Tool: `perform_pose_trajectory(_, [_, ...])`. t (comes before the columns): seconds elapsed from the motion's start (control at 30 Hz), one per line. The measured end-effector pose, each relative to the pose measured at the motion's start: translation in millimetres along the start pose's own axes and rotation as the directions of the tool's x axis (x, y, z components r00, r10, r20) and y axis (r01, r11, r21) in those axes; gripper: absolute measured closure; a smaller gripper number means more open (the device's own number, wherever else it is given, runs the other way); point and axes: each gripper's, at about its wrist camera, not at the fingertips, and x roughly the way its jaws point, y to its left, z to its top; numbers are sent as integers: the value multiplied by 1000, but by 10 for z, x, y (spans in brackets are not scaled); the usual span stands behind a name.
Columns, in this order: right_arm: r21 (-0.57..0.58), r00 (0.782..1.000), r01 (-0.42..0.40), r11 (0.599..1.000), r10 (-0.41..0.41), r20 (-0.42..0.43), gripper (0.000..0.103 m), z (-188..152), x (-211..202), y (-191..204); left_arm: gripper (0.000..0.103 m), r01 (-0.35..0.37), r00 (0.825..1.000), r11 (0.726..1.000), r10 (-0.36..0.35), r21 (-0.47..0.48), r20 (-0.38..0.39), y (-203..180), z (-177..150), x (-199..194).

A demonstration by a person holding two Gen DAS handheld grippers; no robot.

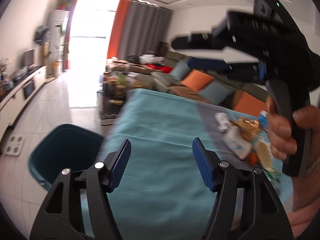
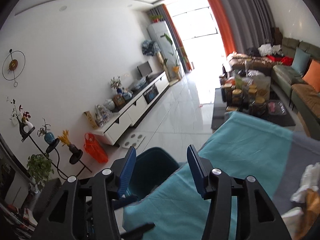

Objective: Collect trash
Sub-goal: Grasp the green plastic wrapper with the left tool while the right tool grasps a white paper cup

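Note:
A pile of trash, crumpled white paper, brown wrappers and packets, lies on the teal-covered table at its right side. It also shows at the right edge of the right wrist view. A dark teal bin stands on the floor at the table's left edge; it also shows in the right wrist view. My left gripper is open and empty above the cloth. My right gripper is open and empty, above the bin and table edge. It appears in the left wrist view, raised above the trash.
A sofa with orange and blue cushions runs behind the table. A cluttered coffee table stands further off. A white TV cabinet lines the left wall. A white scale and an orange bag lie on the tiled floor.

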Motion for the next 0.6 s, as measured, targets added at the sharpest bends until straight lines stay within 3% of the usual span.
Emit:
perform_pose_trajectory(0.07, [-4, 999, 28, 1000, -28, 39, 50, -20, -324, -120, 40, 90, 996, 995, -89, 35, -26, -295, -89, 67])
perform_pose_trajectory(0.17, [6, 993, 86, 996, -87, 74, 49, -87, -670, -341, 40, 222, 974, 972, -216, 79, -72, -701, -213, 153])
perform_pose_trajectory(0.3, [55, 975, 203, 978, -207, 83, 47, -335, -1092, -752, 39, 357, 929, 928, -340, 110, -146, -1193, -352, 327])
perform_pose_trajectory(0.37, [85, 964, 251, 964, -257, 70, 46, -472, -1219, -958, 38, 425, 897, 898, -401, 117, -185, -1409, -442, 374])
perform_pose_trajectory(0.47, [139, 935, 344, 929, -352, 34, 46, -751, -1401, -1280, 37, 493, 857, 862, -457, 121, -238, -1697, -536, 485])
perform_pose_trajectory(0.6, [224, 916, 393, 892, -402, -7, 43, -1083, -1543, -1619, 36, 549, 812, 828, -494, 117, -310, -1939, -671, 617])
